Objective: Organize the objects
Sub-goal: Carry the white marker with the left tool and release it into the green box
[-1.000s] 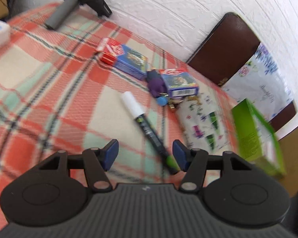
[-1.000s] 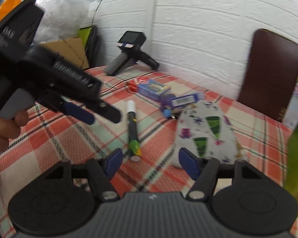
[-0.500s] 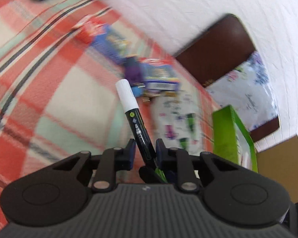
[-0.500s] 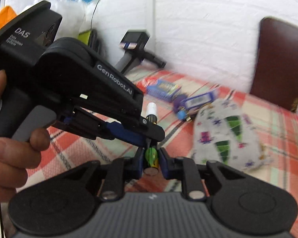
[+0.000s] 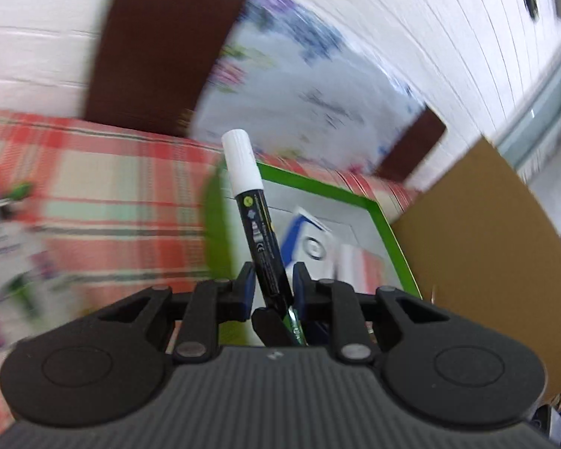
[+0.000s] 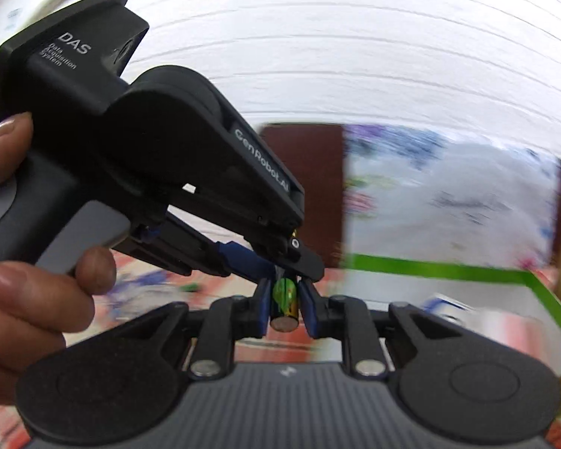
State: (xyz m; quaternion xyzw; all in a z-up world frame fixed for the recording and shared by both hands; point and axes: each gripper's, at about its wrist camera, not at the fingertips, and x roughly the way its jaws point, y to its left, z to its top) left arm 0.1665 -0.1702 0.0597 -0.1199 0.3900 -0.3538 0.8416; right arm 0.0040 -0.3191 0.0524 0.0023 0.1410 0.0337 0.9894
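Left wrist view: the left tongs [image 5: 270, 286] are closed on a black marker [image 5: 263, 247], gripped low on its barrel, with its white cap [image 5: 241, 162] pointing up and away and leaning slightly left. Behind the marker stands a green-rimmed box [image 5: 387, 232], open at the top, with blue-and-white packets lying inside; the marker is lifted off the bench and is seen in front of the box's near left corner. A red, cream and mint checked cloth [image 5: 104, 202] covers the bench, and a brown cardboard sheet [image 5: 478, 247] stands to the right of the box. Right wrist view: the right tongs [image 6: 285, 301] are narrowed on the marker's green tail end [image 6: 284, 301], while the left tongs clamp the same marker from above and the left hand [image 6: 22, 273] grips their handle. Both views are heavily blurred in the background.
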